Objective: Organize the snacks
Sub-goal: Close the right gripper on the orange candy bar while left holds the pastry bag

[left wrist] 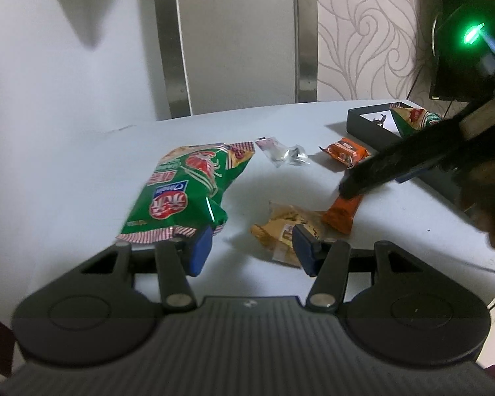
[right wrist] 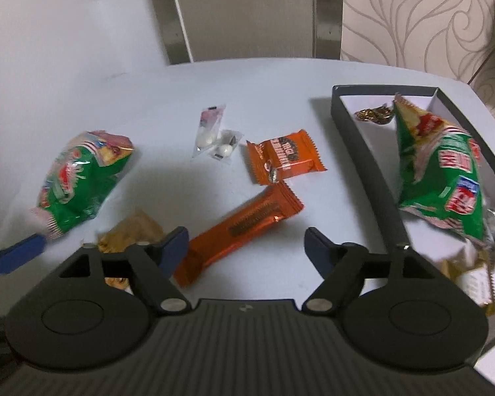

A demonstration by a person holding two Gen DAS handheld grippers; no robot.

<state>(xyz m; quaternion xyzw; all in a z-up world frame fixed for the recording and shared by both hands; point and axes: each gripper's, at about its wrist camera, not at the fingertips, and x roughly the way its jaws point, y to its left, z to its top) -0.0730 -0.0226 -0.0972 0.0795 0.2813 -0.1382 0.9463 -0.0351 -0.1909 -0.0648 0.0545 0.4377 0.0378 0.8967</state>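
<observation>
Both my grippers are over the white table (right wrist: pixel 247 99). My left gripper (left wrist: pixel 252 247) has its jaws spread wide and holds nothing; its left pad sits just at the crimped bottom edge of the loose green chip bag (left wrist: pixel 188 191), and I cannot tell whether they touch. A tan wrapped snack (left wrist: pixel 287 227) lies beside its right pad.

My right gripper (right wrist: pixel 244 247) is also wide apart and empty. The long orange bar (right wrist: pixel 241 227) lies diagonally on the table, its near end running under the gripper's left finger. In the left wrist view that gripper's dark finger is over the bar's far end; contact is not clear.

Further back: a square orange packet (right wrist: pixel 285 156) just beyond the bar, and two small clear sachets (right wrist: pixel 214 135) to its left.

The black-rimmed box (right wrist: pixel 366 165) sits at the right. Inside it: a second green bag (right wrist: pixel 442 171), a small dark-gold wrapped sweet (right wrist: pixel 374 114) in the far corner, and other wrappers at the near end, blurred.
</observation>
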